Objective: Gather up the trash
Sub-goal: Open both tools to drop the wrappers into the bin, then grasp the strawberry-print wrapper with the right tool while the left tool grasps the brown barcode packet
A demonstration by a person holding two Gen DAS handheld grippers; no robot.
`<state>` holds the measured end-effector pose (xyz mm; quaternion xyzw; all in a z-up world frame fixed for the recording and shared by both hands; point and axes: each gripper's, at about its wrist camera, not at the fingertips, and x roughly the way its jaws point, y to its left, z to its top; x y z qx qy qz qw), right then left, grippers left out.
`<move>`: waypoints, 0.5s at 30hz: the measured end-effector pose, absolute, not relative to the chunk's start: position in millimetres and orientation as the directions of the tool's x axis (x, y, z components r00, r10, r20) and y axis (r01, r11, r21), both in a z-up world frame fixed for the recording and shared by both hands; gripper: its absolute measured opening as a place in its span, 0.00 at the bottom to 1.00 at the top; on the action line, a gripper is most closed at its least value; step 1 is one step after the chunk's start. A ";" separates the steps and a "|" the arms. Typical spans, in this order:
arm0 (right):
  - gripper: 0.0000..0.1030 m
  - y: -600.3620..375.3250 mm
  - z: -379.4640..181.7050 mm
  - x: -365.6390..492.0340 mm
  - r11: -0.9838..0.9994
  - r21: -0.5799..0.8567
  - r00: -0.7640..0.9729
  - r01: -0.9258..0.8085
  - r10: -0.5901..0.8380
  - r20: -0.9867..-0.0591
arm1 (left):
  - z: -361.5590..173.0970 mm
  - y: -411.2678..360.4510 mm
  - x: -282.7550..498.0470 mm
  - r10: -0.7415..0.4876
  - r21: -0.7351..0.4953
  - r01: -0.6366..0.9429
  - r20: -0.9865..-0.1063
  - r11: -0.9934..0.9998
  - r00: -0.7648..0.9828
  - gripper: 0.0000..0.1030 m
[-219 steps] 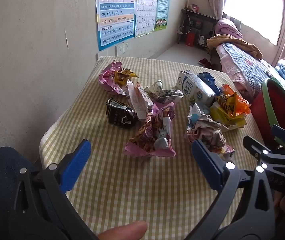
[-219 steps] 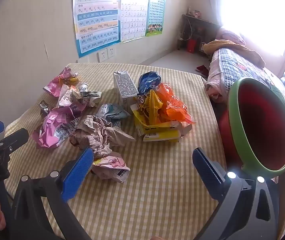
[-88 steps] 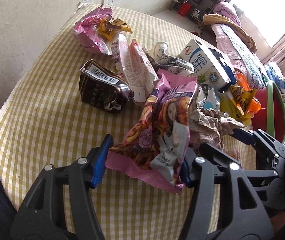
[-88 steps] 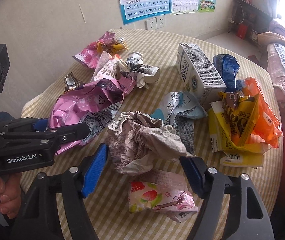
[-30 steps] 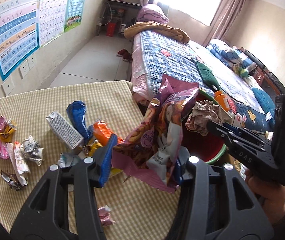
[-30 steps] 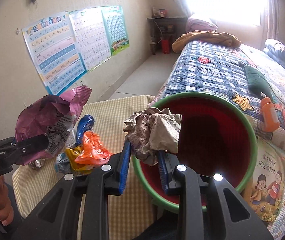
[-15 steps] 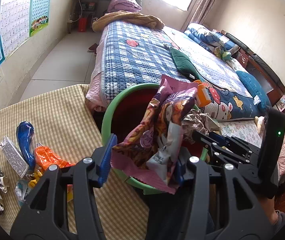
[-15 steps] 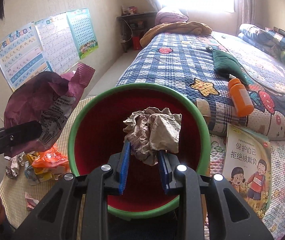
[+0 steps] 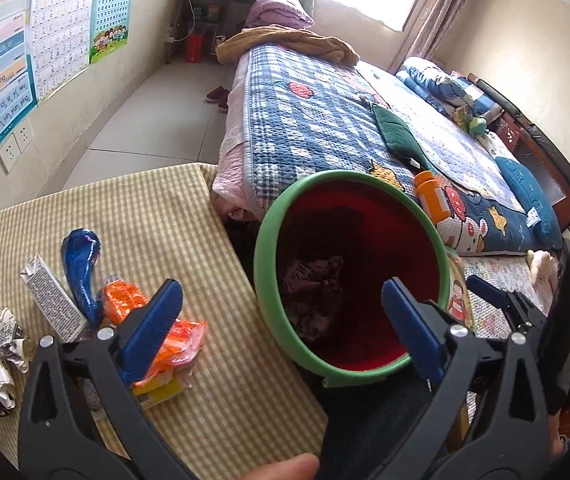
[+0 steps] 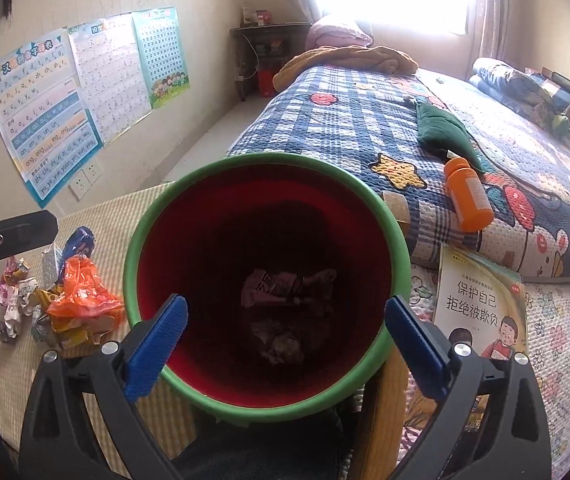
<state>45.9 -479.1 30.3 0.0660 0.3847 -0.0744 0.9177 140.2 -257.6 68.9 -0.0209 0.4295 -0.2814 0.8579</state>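
A red bin with a green rim [image 9: 263, 240] [image 10: 131, 256] stands beside the checked table [image 9: 157, 216]. The pink snack bag [image 10: 273, 284] and the crumpled brown paper [image 10: 281, 344] lie at its bottom; they also show dimly in the left wrist view [image 9: 313, 280]. My left gripper [image 9: 281, 320] is open and empty above the bin's near rim. My right gripper [image 10: 285, 340] is open and empty over the bin's mouth. More trash lies on the table: an orange wrapper [image 9: 125, 300] [image 10: 81, 288], a blue wrapper [image 9: 81, 256], a milk carton [image 9: 51, 300] and crumpled wrappers [image 9: 1, 340].
A bed with a blue checked quilt [image 9: 325, 120] runs behind the bin, with an orange bottle [image 10: 467, 194] and a green cushion [image 10: 445, 128] on it. A children's book [image 10: 481, 304] lies right of the bin. Posters [image 10: 45, 108] hang on the left wall.
Both grippers have opened and let go. The pink snack bag and the crumpled paper have dropped into the bin.
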 end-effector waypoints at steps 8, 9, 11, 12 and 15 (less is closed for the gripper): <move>0.93 -416.8 40.9 52.9 0.993 0.084 0.712 0.079 0.003 -0.702 | 63.1 -180.0 118.0 -0.416 -0.253 0.354 -0.739 0.900 0.530 0.95; 0.93 -406.6 41.3 55.1 0.994 0.088 0.713 0.058 0.020 -0.701 | 61.2 -168.0 115.8 -0.408 -0.258 0.334 -0.741 0.907 0.534 0.95; 0.93 -384.7 41.2 59.7 0.996 0.089 0.712 0.012 0.055 -0.700 | 57.8 -144.2 110.6 -0.385 -0.261 0.293 -0.745 0.920 0.544 0.95; 0.93 -373.7 40.7 62.2 0.996 0.088 0.709 -0.011 0.070 -0.702 | 55.5 -131.9 107.2 -0.371 -0.259 0.273 -0.747 0.926 0.551 0.95; 0.93 -340.8 36.9 67.9 0.994 0.079 0.699 -0.081 0.113 -0.706 | 49.2 -96.4 98.6 -0.330 -0.255 0.211 -0.754 0.944 0.567 0.95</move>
